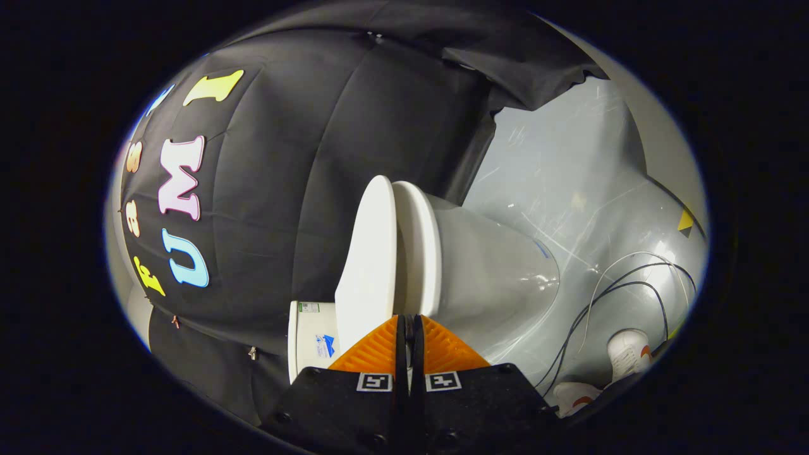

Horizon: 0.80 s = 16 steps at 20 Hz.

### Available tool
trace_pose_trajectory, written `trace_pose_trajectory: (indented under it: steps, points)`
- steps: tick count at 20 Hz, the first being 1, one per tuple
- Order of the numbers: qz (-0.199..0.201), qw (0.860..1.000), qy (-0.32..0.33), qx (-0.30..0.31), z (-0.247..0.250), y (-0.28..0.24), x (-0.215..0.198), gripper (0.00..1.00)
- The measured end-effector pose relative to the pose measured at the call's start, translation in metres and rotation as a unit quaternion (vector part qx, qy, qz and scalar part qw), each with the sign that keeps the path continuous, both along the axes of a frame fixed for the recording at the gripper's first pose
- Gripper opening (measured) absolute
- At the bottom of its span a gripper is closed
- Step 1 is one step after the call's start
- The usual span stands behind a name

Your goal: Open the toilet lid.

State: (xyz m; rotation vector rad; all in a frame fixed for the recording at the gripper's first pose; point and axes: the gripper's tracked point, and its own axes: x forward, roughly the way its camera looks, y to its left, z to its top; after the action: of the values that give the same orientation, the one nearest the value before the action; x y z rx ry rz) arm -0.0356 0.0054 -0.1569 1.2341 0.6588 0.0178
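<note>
Just ahead of the fingertips, at twelve o'clock from them, sits the toilet, seen with the camera rolled on its side. The hand-held gripper [409, 332] has its two orange fingers [378, 351] pressed together with only a thin dark slit between them, and nothing is caught in that slit. The lid [370, 253] is the flat white slab lying against the seat [417, 246], with a narrow seam showing between the two; it reads as down, or very nearly so. The bowl [493, 278] swells away toward three o'clock, and the tank [311, 338] sits at about nine o'clock from the fingertips.

The main risk, as I judge it, is aim. The fingertips point almost exactly at the seam, and the seat's edge lies right beside the lid's. A push slightly toward three o'clock would catch the seat as well, lifting both, or would simply butt against the rim.

With the fingers together, the lid could only be levered, not pinched. Smooth, curved plastic gives ridged tips little purchase, so the lid could slide off part-way and drop back.

Loose cables [622, 287] lie on the grey floor [569, 177] near a person's white shoes [626, 351] at about four o'clock, well apart from the toilet; a step there could snag them.
</note>
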Motion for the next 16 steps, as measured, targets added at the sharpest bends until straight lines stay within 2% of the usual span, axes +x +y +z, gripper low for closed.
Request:
trace_pose_trajectory:
  steps: [4, 10, 16]
  points:
    - [0.000, 0.999, -0.012, -0.033, 0.032, 0.005, 0.003, 0.05]
    - [0.022, 0.994, -0.026, -0.107, 0.063, 0.015, 0.003, 0.05]
    - [0.038, 0.988, -0.045, -0.145, 0.112, 0.036, 0.008, 0.05]
